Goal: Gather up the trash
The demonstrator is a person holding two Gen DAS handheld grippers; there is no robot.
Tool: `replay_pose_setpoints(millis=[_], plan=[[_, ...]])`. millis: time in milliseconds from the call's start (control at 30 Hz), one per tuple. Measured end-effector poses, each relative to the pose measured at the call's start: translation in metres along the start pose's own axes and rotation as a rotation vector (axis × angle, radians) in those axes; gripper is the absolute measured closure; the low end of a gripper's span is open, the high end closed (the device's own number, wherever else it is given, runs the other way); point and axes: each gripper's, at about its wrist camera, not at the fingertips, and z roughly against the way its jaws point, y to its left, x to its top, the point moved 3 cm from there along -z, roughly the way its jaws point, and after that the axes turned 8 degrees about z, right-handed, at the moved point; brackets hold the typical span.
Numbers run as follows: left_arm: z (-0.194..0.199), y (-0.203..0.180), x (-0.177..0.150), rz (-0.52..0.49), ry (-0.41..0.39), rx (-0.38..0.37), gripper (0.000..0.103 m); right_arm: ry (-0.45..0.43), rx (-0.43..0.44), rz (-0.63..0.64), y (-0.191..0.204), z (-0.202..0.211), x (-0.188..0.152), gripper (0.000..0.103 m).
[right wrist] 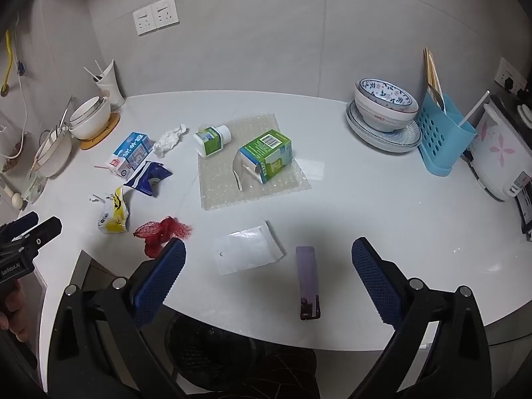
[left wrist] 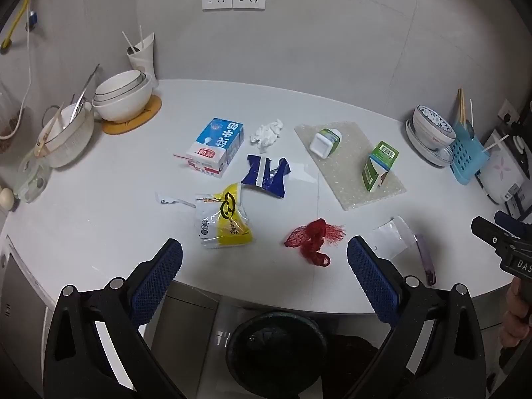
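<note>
Both tongs gape wide and empty: left tongs (left wrist: pixel 265 256) over the worktop's (left wrist: pixel 99 219) front edge, right tongs (right wrist: pixel 268 256) likewise. Trash scattered mid-worktop: yellow wrapper (left wrist: pixel 226 219), red net (left wrist: pixel 311 239), blue wrapper (left wrist: pixel 266 174), milk carton (left wrist: pixel 216 146), green carton (right wrist: pixel 266 154). Black bin (left wrist: pixel 277 345) sits below the front edge.

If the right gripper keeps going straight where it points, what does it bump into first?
Probably the purple wrapper: it lies on the counter between the open right gripper fingers. Depth is hard to judge.
</note>
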Motion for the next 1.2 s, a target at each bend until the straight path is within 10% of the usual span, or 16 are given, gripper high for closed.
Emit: replay_pose_setpoints(millis=[1200], plan=[[-0.006, -0.007, -0.003, 0.025, 0.068, -0.037, 0.006, -0.009, 0.010, -0.005, 0.000, 0.009, 0.002, 0.007]])
